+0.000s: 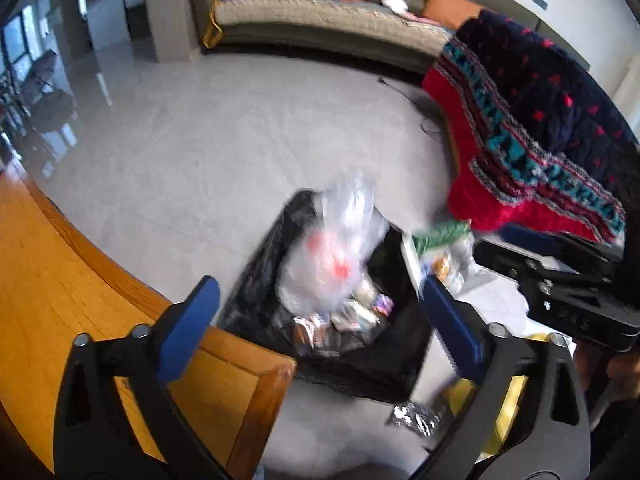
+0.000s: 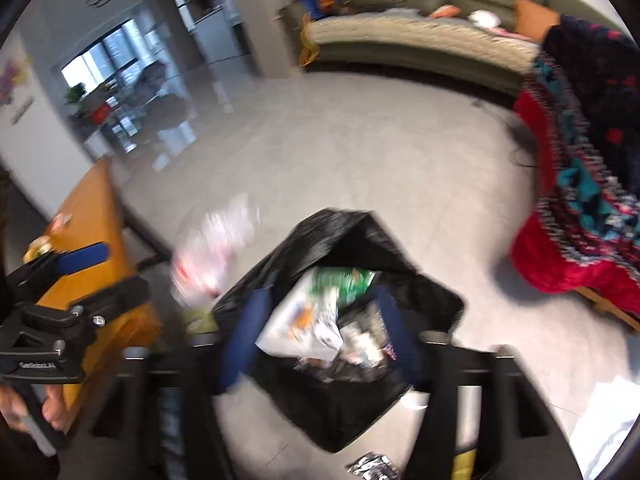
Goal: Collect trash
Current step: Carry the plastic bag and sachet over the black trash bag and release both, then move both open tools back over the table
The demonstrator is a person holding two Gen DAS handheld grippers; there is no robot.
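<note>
Clear plastic bag (image 1: 336,248) above black trash bag (image 1: 256,272), beyond open left claw (image 1: 316,316)

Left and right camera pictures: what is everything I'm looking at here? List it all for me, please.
Bin bag: one, black, open on the floor beside the table, with mixed wrappers inside.
Clear plastic bag: one, transparent with red print, blurred, over the bin bag's mouth.
Green-and-white packet: one, between the right gripper's fingers, above the bin bag.
Silver wrapper: one, on the floor by the bin bag.
Table: one, orange wood, left side.
Blanket: one, red, teal and navy, draped at right.
Sofa: one, grey-green, far wall.
Left gripper: one, black with blue pads, open.
Right gripper: one, black with blue pads; grip unclear through blur.
</note>
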